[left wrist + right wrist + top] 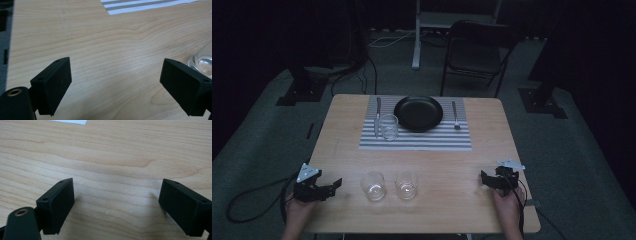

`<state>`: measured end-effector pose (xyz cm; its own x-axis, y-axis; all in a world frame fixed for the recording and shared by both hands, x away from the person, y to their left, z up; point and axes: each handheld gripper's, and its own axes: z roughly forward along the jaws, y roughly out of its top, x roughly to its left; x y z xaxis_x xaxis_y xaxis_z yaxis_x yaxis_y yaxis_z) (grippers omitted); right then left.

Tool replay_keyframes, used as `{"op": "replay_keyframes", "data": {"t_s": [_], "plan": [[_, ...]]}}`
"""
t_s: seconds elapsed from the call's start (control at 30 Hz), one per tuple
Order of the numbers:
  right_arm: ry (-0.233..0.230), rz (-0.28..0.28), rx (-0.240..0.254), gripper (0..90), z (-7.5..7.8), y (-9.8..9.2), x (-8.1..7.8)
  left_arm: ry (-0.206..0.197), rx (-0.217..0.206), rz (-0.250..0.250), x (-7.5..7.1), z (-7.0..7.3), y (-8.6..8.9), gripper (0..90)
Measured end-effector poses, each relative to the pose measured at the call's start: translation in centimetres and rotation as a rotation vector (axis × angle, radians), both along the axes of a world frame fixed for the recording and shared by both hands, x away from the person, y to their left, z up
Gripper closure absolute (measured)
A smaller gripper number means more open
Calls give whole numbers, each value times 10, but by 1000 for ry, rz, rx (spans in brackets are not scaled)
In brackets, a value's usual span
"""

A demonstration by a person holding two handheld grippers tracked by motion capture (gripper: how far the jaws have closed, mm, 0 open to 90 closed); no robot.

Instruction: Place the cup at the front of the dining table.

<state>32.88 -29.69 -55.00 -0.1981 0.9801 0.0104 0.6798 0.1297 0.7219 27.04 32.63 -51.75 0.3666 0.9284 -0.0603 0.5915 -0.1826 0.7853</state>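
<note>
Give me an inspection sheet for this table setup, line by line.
Surface: wooden table, striped mat at far side.
Job's things: black plate, knife, fork and one glass on mat; two glasses near front edge.
Clutter: nothing seen.
Grippers: left tool and right tool open, holding nothing.
Cables: one trails from each tool; more on floor.
Surroundings: folding chair, dark room.
</note>
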Motion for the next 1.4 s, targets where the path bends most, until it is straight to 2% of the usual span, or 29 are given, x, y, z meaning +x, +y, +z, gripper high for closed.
{"op": "replay_keyframes", "data": {"t_s": [0.1,0.23,0.43,0.67,0.83,0.97,1.07,1.13,1.23,1.33,1.37,1.4], "plan": [[0,0,0,126,0,0,0,-18,12,15,-9,-1,-1,109],[0,0,0,126,0,0,0,7,43,20,-14,-5,-2,109],[0,0,0,126,0,0,0,20,40,35,-19,-12,-1,109],[0,0,0,126,0,0,0,1,49,60,-29,-14,-2,109],[0,0,0,126,0,0,0,3,82,86,-35,-17,-6,109],[0,0,0,126,0,0,0,-25,73,144,-41,-16,-8,108],[0,0,0,126,0,0,0,-24,53,170,-46,-17,-9,108],[0,0,0,126,0,0,0,-20,60,177,-48,-19,-10,108],[0,0,0,126,0,0,0,-28,99,203,-50,-20,-12,108],[0,0,0,126,0,0,0,-38,80,221,-51,-20,-13,108],[0,0,0,126,0,0,0,-81,64,252,-55,-19,-14,108],[0,0,0,126,0,0,0,-89,73,250,-56,-19,-15,108]]}}
